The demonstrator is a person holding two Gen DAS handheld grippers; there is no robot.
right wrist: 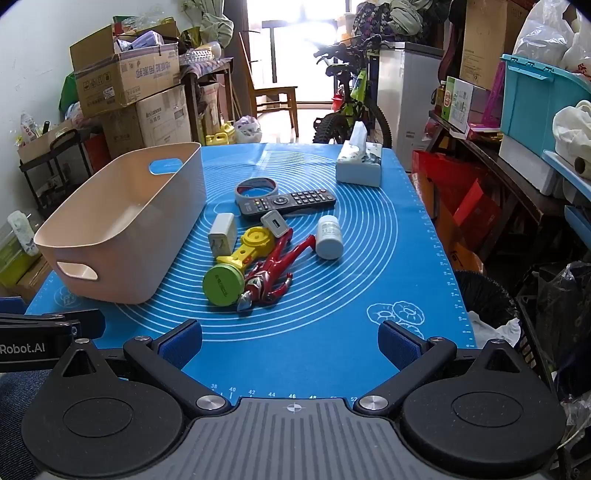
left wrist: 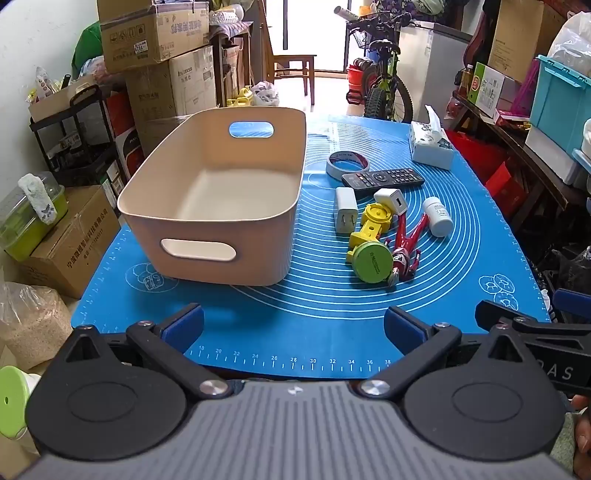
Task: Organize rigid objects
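An empty beige bin (left wrist: 207,218) (right wrist: 122,236) stands on the left of the blue mat (left wrist: 332,317) (right wrist: 314,332). To its right lie a black remote (left wrist: 382,178) (right wrist: 288,202), a grey ring (left wrist: 347,161) (right wrist: 256,188), two white chargers (left wrist: 345,214) (left wrist: 391,201) (right wrist: 222,233) (right wrist: 275,223), a white bottle (left wrist: 437,216) (right wrist: 329,236), a yellow-and-green toy (left wrist: 371,243) (right wrist: 236,267) and a red figure (left wrist: 404,247) (right wrist: 273,277). My left gripper (left wrist: 293,328) and right gripper (right wrist: 290,345) hover open over the mat's near edge, both holding nothing.
A tissue box (left wrist: 430,144) (right wrist: 359,162) sits at the mat's far right. Cardboard boxes (left wrist: 155,33) stack on the left, a bicycle (left wrist: 384,74) stands beyond the table, and shelves with a teal crate (right wrist: 532,99) line the right.
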